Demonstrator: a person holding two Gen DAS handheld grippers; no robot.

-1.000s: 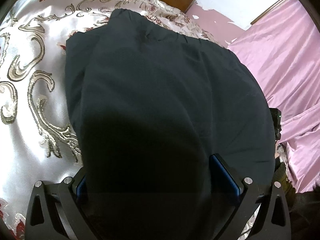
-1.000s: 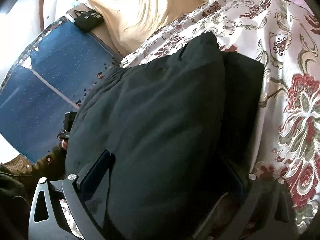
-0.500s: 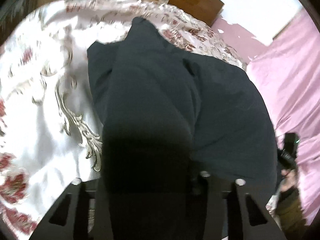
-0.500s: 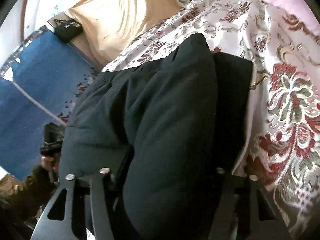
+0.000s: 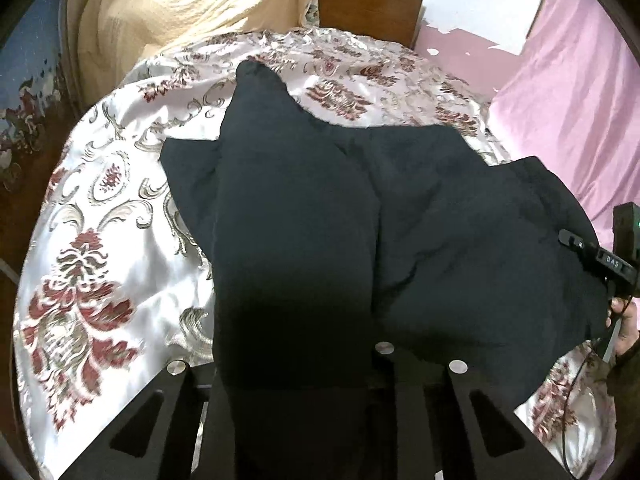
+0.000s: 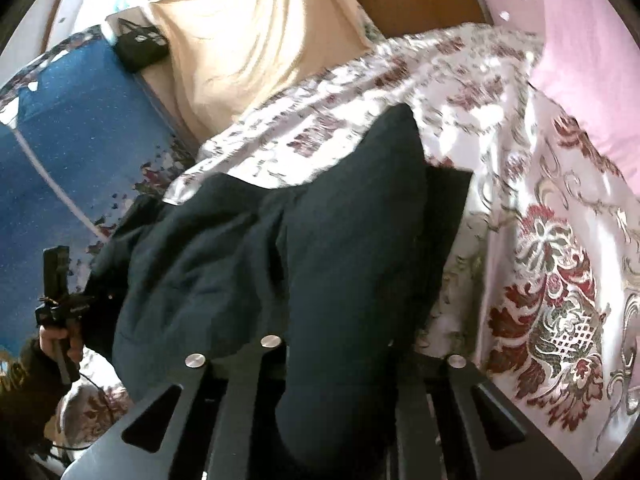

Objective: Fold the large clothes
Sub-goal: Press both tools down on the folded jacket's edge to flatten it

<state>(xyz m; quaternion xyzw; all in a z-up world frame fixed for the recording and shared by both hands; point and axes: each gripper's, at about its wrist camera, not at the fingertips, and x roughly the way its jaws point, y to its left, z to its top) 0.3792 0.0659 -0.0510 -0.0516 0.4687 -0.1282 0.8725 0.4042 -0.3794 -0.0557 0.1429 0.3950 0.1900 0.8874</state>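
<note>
Two claws pinched the same dark garment at its near edge, one at each end, and its far part lay on the bed's floral satin bedspread. In the left wrist view the left claw was closing on a thick fold of the fabric, which ran up between its fingers and hid the tips. In the right wrist view the right claw was pressed together on another bunched fold of the garment, which rose to a peak ahead of it. Each camera caught the other gripper at the frame's edge (a hand showed beneath it). A cream blanket lay beyond the bedspread, with a wooden headboard and pink fabric to the right.
</note>
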